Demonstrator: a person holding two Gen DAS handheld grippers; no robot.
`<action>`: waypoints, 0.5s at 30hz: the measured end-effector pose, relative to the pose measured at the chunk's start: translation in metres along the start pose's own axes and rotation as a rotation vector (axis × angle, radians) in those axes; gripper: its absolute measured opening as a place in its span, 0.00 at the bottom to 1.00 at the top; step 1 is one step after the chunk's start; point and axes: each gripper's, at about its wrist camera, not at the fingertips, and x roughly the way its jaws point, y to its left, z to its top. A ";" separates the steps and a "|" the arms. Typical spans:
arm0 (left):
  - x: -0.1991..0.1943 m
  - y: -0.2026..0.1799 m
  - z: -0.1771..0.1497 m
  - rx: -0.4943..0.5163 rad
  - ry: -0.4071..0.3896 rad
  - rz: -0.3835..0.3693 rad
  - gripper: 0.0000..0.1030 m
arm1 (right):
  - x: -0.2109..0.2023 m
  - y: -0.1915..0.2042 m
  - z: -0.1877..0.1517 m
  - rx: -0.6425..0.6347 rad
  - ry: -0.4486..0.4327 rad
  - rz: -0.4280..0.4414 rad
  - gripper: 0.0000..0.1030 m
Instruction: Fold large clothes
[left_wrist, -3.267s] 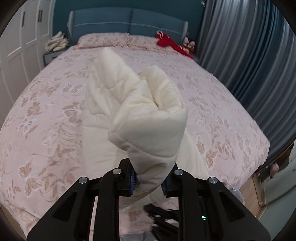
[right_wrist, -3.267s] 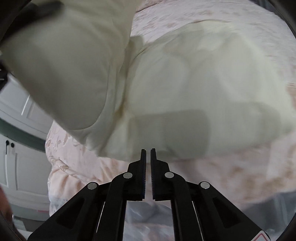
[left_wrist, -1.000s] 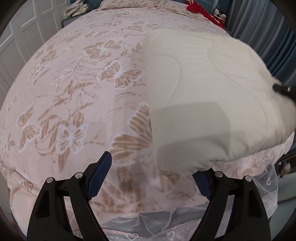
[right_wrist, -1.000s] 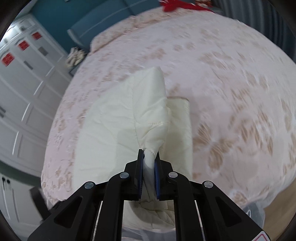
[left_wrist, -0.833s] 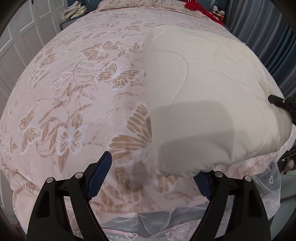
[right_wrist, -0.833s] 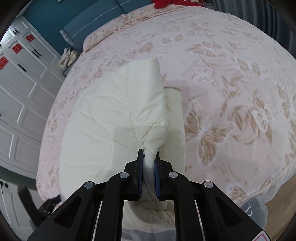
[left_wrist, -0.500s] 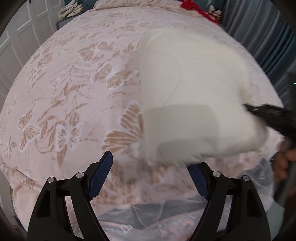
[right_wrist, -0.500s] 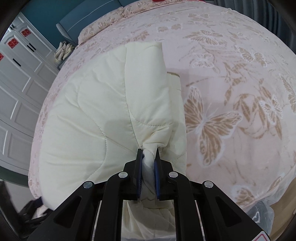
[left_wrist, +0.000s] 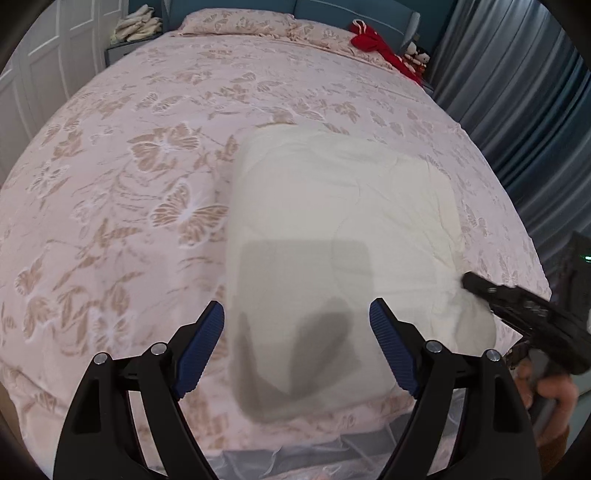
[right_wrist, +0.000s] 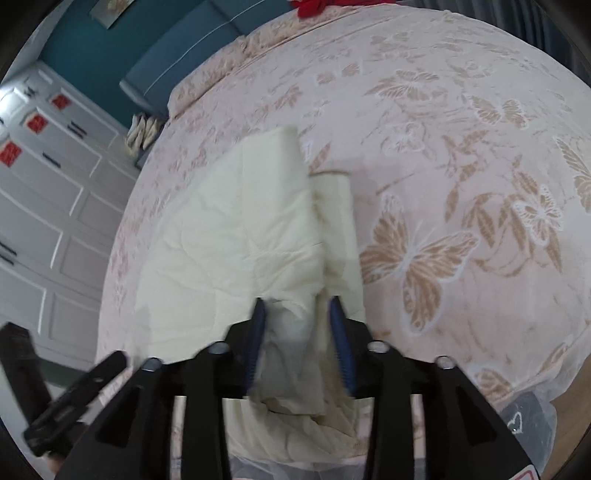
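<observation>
1. The cream quilted padded garment (left_wrist: 340, 236) lies folded into a thick, roughly rectangular bundle on the pink butterfly-patterned bed (left_wrist: 122, 192), near the bed's foot edge and well apart from the pillows at the head.
2. The left gripper (left_wrist: 297, 345) hovers just above the near end of the bundle with its blue-padded jaws spread wide and nothing between them; its shadow falls on the cloth directly ahead.
3. The right gripper (right_wrist: 299, 343) sits at the near right corner of the garment (right_wrist: 236, 236). Its jaws are parted, with a bunched fold of cloth lying loosely in the gap; in my judgement it is not pinching the fabric.
4. From the right wrist view the bundle's long axis runs away from the gripper toward the headboard, with a narrower folded strip (right_wrist: 334, 206) exposed along its right side, a little out of line with the top layer.
5. The relation that matters: the garment lies straight ahead of both grippers, the left over its near edge and the right at its right corner, so either can reach it; the right is nearer the uneven strip.
6. The fold looks largely done; probably what remains is squaring that edge or making a further fold.
</observation>
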 end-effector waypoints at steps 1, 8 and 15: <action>0.004 -0.002 0.000 0.003 0.003 0.011 0.76 | 0.000 -0.002 0.001 0.008 0.005 0.000 0.44; 0.016 -0.008 0.001 -0.001 0.018 0.040 0.76 | 0.028 -0.006 0.004 0.037 0.080 -0.021 0.57; 0.022 -0.009 0.003 0.005 0.018 0.063 0.76 | 0.032 0.010 0.006 -0.023 0.076 -0.042 0.33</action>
